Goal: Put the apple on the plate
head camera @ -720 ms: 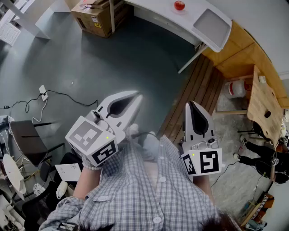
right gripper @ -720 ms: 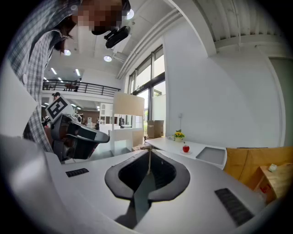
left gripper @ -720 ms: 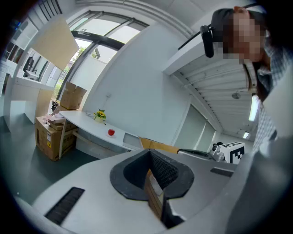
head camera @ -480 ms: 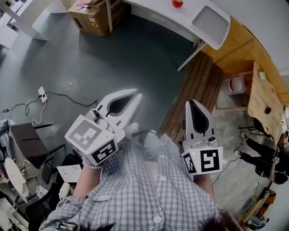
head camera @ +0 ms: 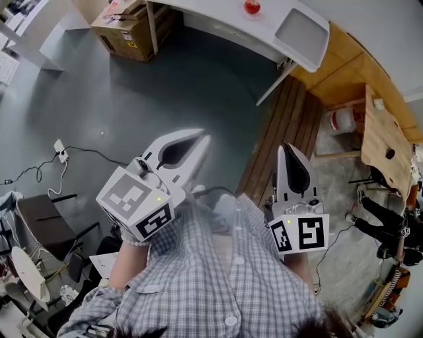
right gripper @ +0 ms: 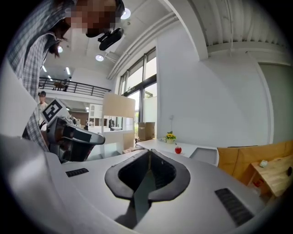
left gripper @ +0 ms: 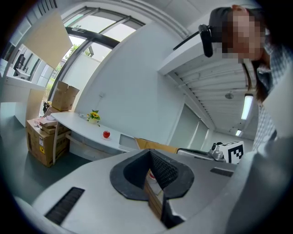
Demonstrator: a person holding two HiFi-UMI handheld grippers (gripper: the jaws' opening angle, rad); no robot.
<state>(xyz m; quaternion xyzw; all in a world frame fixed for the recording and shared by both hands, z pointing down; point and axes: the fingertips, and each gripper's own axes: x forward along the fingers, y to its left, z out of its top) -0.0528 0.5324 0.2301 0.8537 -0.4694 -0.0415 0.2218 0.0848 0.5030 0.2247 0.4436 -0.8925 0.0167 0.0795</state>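
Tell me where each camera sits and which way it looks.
Head view: on the person's head, looking steeply down at floor; left hand-held gripper, right hand-held gripper, shirt.
Left gripper view: on the left one, looking along shut jaws toward the white table; shirt at right.
Right gripper view: on the right one, facing that table; shirt at left.
Shared: all see the red apple.

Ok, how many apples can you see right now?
1. The red apple sits on the long white desk across the room. More could lie hidden beyond the top edge of the head view.
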